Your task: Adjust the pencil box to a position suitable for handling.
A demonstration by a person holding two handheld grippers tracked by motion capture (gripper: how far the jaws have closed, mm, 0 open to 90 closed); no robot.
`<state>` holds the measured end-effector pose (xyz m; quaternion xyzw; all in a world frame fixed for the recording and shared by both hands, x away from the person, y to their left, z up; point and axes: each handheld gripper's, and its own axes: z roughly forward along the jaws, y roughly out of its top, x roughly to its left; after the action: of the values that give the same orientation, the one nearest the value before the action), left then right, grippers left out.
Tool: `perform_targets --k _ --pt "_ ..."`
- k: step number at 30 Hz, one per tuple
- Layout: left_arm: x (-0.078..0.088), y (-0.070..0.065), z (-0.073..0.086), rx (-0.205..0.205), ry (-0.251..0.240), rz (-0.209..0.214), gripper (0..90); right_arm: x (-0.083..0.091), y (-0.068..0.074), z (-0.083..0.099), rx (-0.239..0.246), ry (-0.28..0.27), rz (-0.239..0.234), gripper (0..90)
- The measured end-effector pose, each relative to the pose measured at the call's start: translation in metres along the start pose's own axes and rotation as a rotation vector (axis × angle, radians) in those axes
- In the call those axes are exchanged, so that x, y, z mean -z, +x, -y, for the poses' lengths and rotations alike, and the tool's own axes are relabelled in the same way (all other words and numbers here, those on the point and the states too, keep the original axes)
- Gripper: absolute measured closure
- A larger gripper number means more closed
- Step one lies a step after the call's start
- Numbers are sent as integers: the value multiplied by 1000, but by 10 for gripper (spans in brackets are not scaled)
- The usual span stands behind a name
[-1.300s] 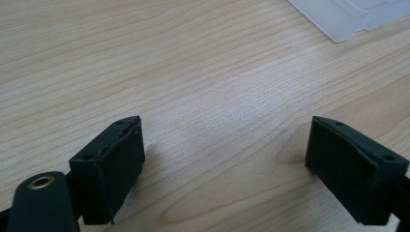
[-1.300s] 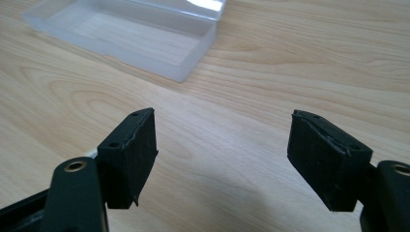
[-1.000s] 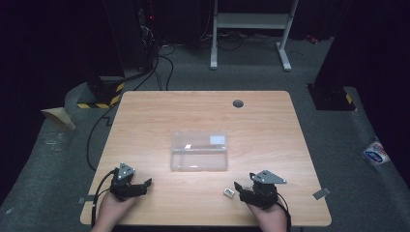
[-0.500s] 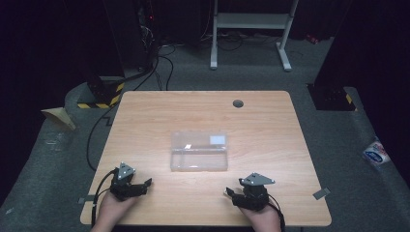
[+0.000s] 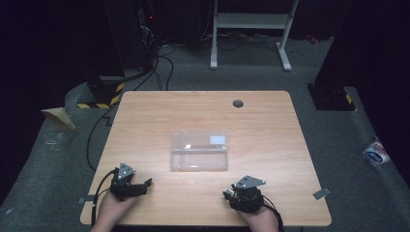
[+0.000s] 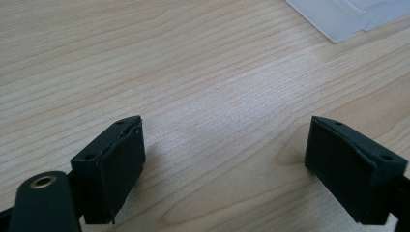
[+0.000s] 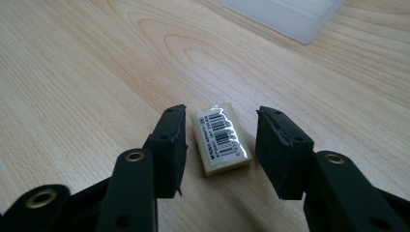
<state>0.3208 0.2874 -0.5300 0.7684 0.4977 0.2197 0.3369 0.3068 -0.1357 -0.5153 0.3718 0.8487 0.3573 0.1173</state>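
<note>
Both pads of your right hand-held gripper (image 7: pixel 220 145) flank the eraser (image 7: pixel 221 138) (jaws just closing, not yet touching); centre it, then squeeze evenly.

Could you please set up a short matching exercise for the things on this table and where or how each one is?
Things:
1. eraser
2. clear plastic box
3. left hand-held gripper
4. round grommet

States:
A. jaws wide apart over bare wood
B. near the table's far edge
C. between the right hand-held gripper's jaws
D. at the table's middle

Pairs: 1-C, 2-D, 3-A, 4-B
</note>
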Motion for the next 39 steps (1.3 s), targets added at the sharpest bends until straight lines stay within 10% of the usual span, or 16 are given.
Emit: perform_targets --k 39 --pt "2 -1 2 -4 0 8 152 -1 2 -9 61 -31 66 671"
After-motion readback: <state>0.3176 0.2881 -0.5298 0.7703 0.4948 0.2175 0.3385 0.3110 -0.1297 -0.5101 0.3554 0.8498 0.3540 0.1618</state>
